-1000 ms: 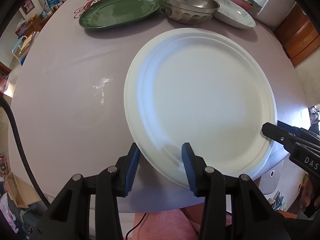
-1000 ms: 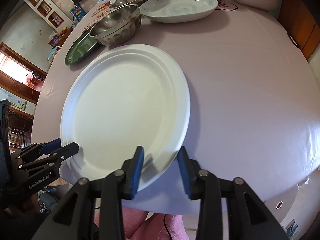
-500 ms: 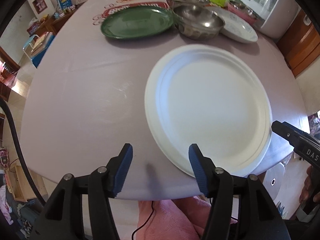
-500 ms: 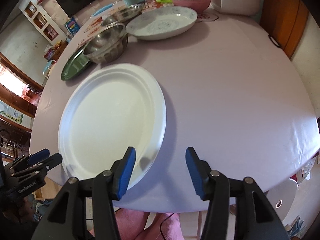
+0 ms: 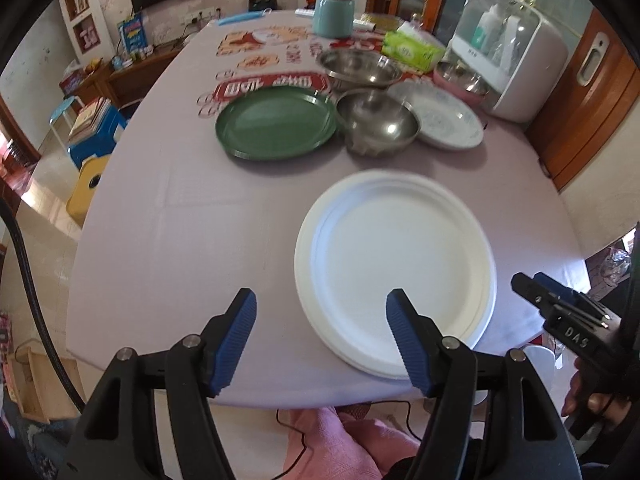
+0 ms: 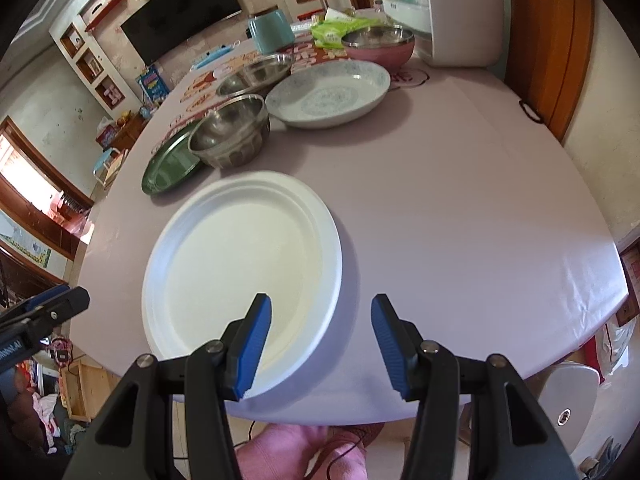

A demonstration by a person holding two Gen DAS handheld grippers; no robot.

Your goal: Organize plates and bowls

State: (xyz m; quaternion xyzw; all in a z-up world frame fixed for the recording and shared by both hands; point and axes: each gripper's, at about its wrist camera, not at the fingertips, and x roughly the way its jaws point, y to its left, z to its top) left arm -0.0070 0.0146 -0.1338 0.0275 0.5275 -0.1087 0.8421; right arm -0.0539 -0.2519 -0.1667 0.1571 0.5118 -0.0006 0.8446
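Living-room bg w/ dark TV on the wall; big round table w/ pale lilac cloth fills both views. Round white disposable plate, looks like a stack of 2+ by the doubled rim, lies flat near the table's front edge, nothing touching it.

Your left gripper hangs above the front edge, blue ribbed pads wide apart, jaws opening; only the plate's left-front rim shows between the pads from that cam, no contact. Your right gripper is also parted, pads clear of everything; plate's right-front rim sits under the left pad in that view, not pinched. Each gripper shows at the side of the other's cam.

Further back, L to R in left cam: flat dark-green round plate, ribbed stainless steel bowl just beside it, shallow white dish w/ faint blue floral print beside that. Behind them a 2nd, wider steel bowl and a pink bowl w/ steel insert. Teal canister and green tissue pack at far end; white countertop cabinet w/ clear door far right. Pink fabric visible below the table edge.
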